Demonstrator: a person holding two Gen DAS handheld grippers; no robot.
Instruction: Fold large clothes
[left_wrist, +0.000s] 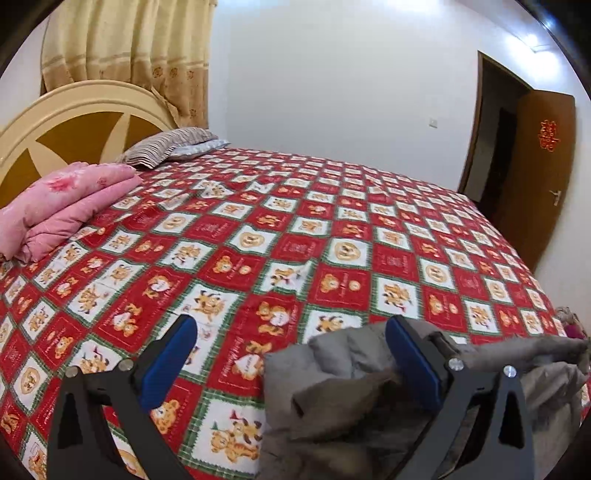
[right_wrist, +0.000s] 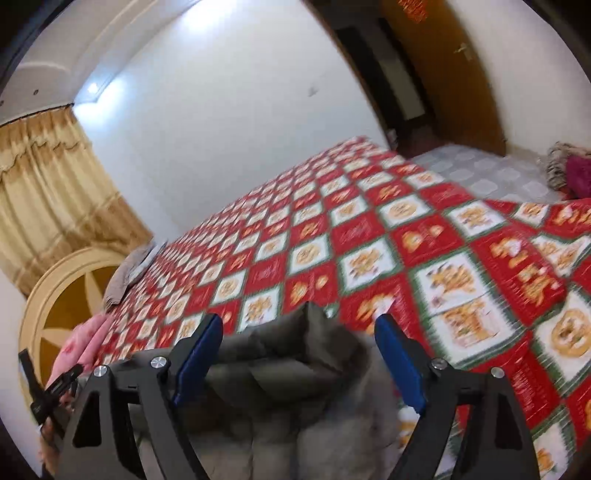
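Note:
A grey padded jacket lies crumpled on the near edge of a bed covered in a red and white checked bedspread. My left gripper stands wide open over it. Its left blue pad is above bare bedspread, and its right finger rests among the jacket's folds without pinching them. In the right wrist view the jacket bulges up between the fingers of my right gripper, which is open; neither of its blue pads presses on the cloth. That view is blurred.
A folded pink quilt and a striped pillow lie by the round headboard at the left. A brown door stands open beyond the bed's far corner. A heap of cloth sits on the floor at the right.

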